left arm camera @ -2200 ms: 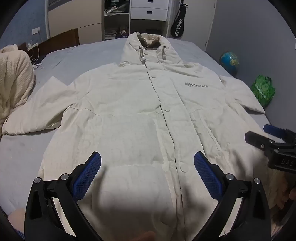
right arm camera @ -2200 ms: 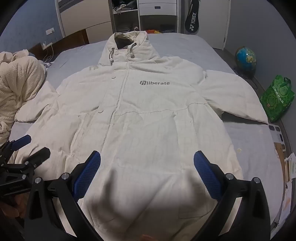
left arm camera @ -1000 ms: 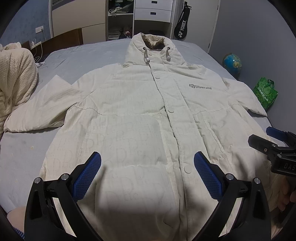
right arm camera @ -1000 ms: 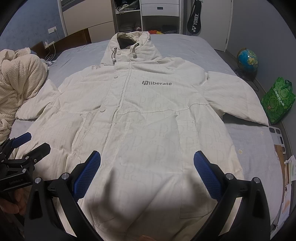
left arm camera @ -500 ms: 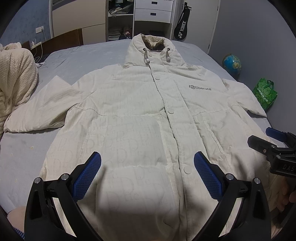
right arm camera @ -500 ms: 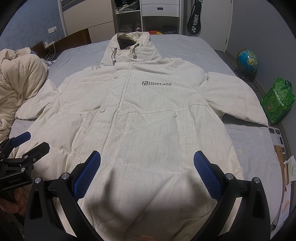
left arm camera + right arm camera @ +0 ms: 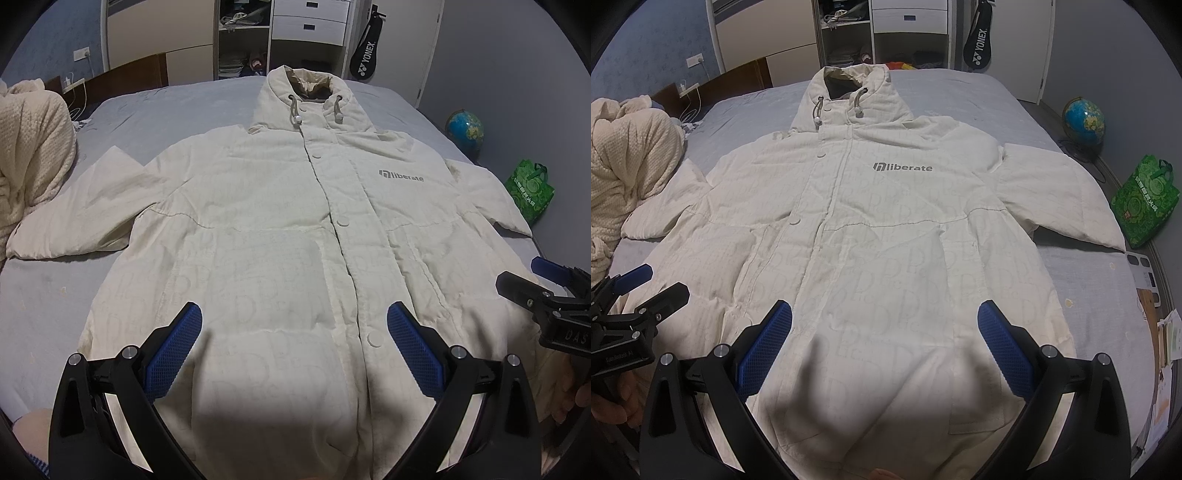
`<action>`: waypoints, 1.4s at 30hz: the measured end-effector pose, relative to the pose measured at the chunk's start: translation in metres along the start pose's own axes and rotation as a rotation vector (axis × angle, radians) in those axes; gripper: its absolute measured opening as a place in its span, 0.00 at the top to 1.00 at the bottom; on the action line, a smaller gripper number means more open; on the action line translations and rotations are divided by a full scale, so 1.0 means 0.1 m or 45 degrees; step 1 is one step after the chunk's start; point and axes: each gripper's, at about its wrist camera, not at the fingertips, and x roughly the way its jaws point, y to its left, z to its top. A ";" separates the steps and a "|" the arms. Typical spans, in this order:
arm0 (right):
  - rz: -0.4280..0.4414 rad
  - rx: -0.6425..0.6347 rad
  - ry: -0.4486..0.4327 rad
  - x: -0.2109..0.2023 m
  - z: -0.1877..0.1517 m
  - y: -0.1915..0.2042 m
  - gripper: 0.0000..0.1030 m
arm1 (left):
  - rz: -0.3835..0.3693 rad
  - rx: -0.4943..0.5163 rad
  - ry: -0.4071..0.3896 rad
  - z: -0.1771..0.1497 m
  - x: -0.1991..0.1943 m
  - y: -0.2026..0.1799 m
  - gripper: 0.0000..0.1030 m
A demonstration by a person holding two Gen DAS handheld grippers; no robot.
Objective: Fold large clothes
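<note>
Cream coat (image 7: 280,236) flat on bed (image 7: 184,103), blanket (image 7: 33,155) beside, both tongs (image 7: 294,347) (image 7: 884,345) spread.

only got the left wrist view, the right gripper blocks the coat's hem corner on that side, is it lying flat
Observer: Yes. The cream hooded padded coat has that hem corner spread flat on the grey bed sheet.
Operator: right gripper holding anything
Observer: No. The right gripper is open and empty above the coat's lower front.
Operator: anything on the floor past that side of the bed
Observer: Loose papers and a flat white device lie there.
</note>
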 end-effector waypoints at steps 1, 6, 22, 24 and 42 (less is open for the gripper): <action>0.000 -0.001 0.000 0.00 0.00 0.00 0.06 | 0.000 0.000 0.001 0.00 0.00 0.00 0.06; 0.000 -0.001 0.000 0.00 0.00 0.00 0.06 | -0.001 -0.001 -0.002 0.00 0.00 0.00 0.06; -0.013 0.004 -0.007 -0.02 0.01 -0.02 0.06 | -0.004 -0.011 -0.007 0.02 -0.01 0.01 0.06; -0.016 0.004 -0.009 -0.03 0.02 -0.02 0.06 | -0.006 -0.014 -0.009 0.02 -0.02 0.01 0.06; 0.065 0.129 -0.096 -0.28 0.23 -0.29 0.06 | -0.073 0.001 -0.004 0.04 -0.05 0.01 0.06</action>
